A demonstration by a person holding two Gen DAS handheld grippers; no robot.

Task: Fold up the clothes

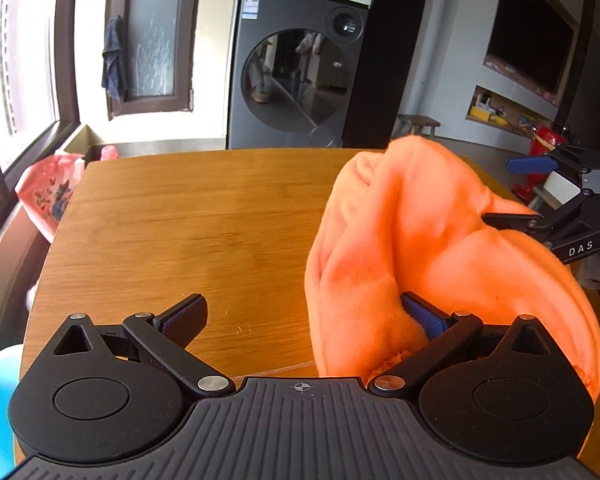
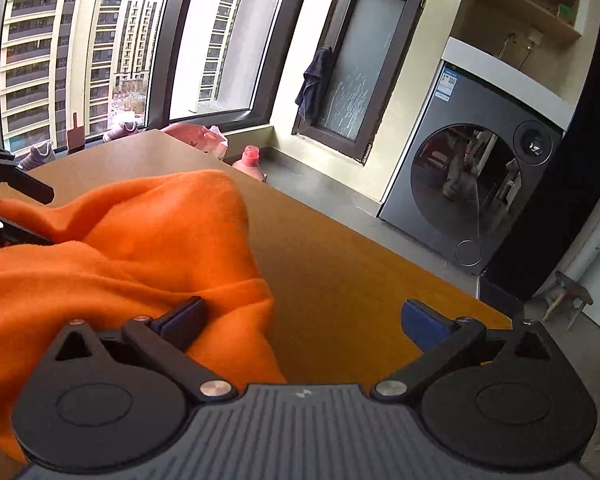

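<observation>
A crumpled orange garment [image 1: 420,232] lies heaped on the right half of the wooden table [image 1: 180,220]. My left gripper [image 1: 304,316] is open wide; its right pad [image 1: 424,316] is pushed into the garment's near folds, and its left pad hovers over bare wood. My right gripper [image 1: 500,192] comes in from the right edge, jaws apart around the heap's far side. In the right wrist view the right gripper [image 2: 304,318] is open wide, with the left pad [image 2: 184,316] resting on the orange garment [image 2: 140,240] and the other pad over the table [image 2: 340,260]. The left gripper [image 2: 40,216] shows at the left edge.
A grey washing machine [image 1: 296,80] stands beyond the table's far edge. A pink bag [image 1: 48,192] hangs off the table's left corner and a pink bottle [image 2: 252,160] sits on the floor. A small stool [image 2: 572,292] stands at the right, with windows to the left.
</observation>
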